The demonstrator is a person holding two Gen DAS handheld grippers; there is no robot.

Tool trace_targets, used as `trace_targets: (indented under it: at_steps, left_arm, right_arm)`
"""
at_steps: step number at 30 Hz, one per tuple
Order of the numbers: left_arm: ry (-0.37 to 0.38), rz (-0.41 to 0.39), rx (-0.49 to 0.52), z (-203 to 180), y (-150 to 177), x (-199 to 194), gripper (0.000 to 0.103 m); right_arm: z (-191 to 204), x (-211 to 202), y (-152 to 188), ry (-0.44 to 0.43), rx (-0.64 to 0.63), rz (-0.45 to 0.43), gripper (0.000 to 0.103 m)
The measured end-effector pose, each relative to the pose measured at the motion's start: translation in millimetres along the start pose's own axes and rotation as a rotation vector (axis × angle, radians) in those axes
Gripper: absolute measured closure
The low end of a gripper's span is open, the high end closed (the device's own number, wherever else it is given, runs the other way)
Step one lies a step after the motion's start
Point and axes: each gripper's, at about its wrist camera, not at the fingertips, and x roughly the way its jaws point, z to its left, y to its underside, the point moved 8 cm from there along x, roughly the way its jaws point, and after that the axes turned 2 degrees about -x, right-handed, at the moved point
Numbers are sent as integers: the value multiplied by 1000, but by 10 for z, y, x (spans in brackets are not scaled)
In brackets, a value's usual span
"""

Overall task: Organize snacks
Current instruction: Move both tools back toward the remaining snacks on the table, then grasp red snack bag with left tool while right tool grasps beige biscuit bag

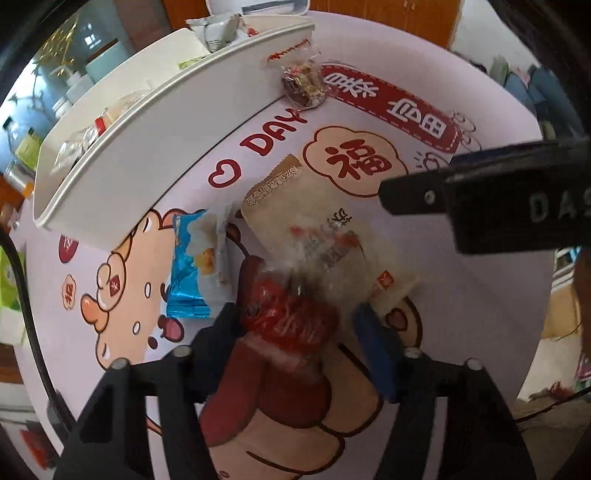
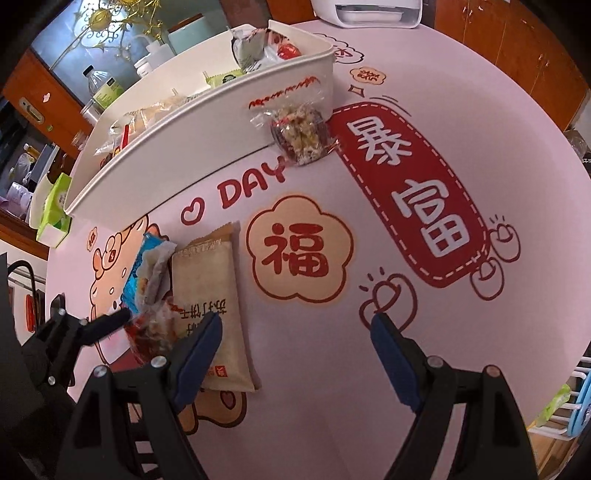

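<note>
My left gripper [image 1: 295,317] is open around a red clear-wrapped snack [image 1: 288,314] that lies on the table; its fingers stand either side of it, apart from it. A beige cracker packet [image 1: 317,229] and a blue packet [image 1: 192,266] lie just beyond. A clear bag of nut candy [image 1: 303,85] leans against the white bin [image 1: 147,147], which holds several snacks. My right gripper [image 2: 295,354] is open and empty above the table, its left finger over the beige packet [image 2: 210,295]. The red snack [image 2: 151,332], blue packet [image 2: 144,269], nut bag [image 2: 299,136] and bin [image 2: 184,140] also show there.
The round table [image 2: 406,387] has a pink cartoon cover. Bottles [image 2: 99,88] and a green tissue box [image 2: 55,206] stand behind the bin. A white appliance [image 2: 365,11] sits at the far edge. The right gripper's finger [image 1: 443,192] juts into the left wrist view.
</note>
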Motion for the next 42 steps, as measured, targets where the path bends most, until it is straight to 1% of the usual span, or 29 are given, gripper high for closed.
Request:
trace_targets:
  at_steps: [1,2,7,12,16,20,22,30,34,36,37,40,42]
  left_arm:
    - [17,-3,-10,-4,17,-11,57]
    - [16,0,-22,8,38,-17,57]
    - [8,4,-113,163,199,-72,58]
    - [2,20,-179,381,340,-122,58]
    - [34,26,-247,511,418,-152,58]
    - [49,28,-287,576,471,-168,58]
    - [46,32,-293,576,508,-192,58]
    - [4,45,-339,721,724,-334,58]
    - [-16,36,-372,820,765,-393,58]
    - [-24,30,-384,858,765,-420,58]
    - [-27,27,-389,866,755,-426,58]
    - [-33,19,-404,893,718,-437,58]
    - [-37,13,-410,902,694,-456,58]
  right_arm:
    - [10,6,6,0,-2,2,20]
    - [20,10,11,-2,-4,3,20]
    - [115,33,31,-22,-32,-2,20]
    - [277,115,45,-49,-66,30,20]
    - [457,157,56,-86,-101,52,20]
    - [639,226,62,-114,-132,80,20]
    - [726,275,81,-110,-149,103,20]
    - [954,430,106,-70,-188,140,20]
    - [1065,481,86,8,-253,112,20]
    - [1115,488,94,50,-294,89,25]
    - [1136,485,100,59,-312,78,29]
    - [1144,461,116,54,-330,67,36]
    - [1126,446,137,43,-336,71,37]
